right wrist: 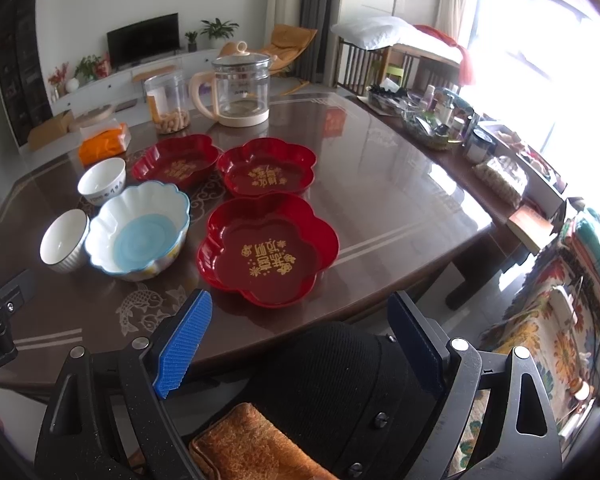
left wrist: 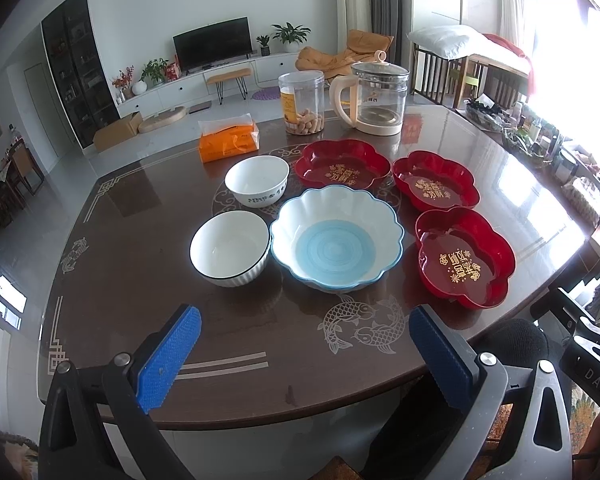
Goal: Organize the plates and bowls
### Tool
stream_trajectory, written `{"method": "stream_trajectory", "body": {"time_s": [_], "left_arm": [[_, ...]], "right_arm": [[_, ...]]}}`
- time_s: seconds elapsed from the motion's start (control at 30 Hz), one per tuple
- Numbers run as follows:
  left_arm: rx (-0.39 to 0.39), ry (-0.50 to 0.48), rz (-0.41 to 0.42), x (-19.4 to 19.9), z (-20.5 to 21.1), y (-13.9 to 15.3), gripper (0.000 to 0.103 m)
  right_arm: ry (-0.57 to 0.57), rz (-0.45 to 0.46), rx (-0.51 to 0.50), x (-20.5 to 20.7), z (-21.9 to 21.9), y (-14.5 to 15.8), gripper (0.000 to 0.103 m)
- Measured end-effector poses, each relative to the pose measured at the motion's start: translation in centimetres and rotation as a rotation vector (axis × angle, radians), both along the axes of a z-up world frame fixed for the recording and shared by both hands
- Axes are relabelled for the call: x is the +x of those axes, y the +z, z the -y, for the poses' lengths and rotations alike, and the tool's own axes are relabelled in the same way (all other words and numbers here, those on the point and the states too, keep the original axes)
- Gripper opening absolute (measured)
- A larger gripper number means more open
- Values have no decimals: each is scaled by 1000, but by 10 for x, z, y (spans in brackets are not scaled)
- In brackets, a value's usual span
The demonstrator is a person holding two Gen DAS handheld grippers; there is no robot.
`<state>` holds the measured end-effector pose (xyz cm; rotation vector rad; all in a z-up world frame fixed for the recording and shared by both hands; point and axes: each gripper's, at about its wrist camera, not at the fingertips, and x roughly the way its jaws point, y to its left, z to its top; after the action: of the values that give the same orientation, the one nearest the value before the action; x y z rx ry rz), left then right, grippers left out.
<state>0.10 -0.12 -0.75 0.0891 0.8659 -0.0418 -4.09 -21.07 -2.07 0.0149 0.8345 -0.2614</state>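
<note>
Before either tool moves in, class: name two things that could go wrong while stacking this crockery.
1. The ribbed white bowl sits right beside the scalloped blue bowl; lifting one may knock the other.
2. The nearest red plate lies close to the table edge and could slide off the glossy top.

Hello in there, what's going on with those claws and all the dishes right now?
Left gripper open, empty. Right gripper open, empty. Red plates, blue bowl, white bowls untouched, unstacked. Nothing in the way.
</note>
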Motion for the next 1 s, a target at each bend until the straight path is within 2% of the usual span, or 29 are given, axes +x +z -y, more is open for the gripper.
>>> {"method": "stream_trajectory", "body": {"time_s": [1.0], "left_arm": [[-2,0,-2,0,-1,-2,103]], "right_arm": [[0,-10,0,0,-1,-3,92]]}}
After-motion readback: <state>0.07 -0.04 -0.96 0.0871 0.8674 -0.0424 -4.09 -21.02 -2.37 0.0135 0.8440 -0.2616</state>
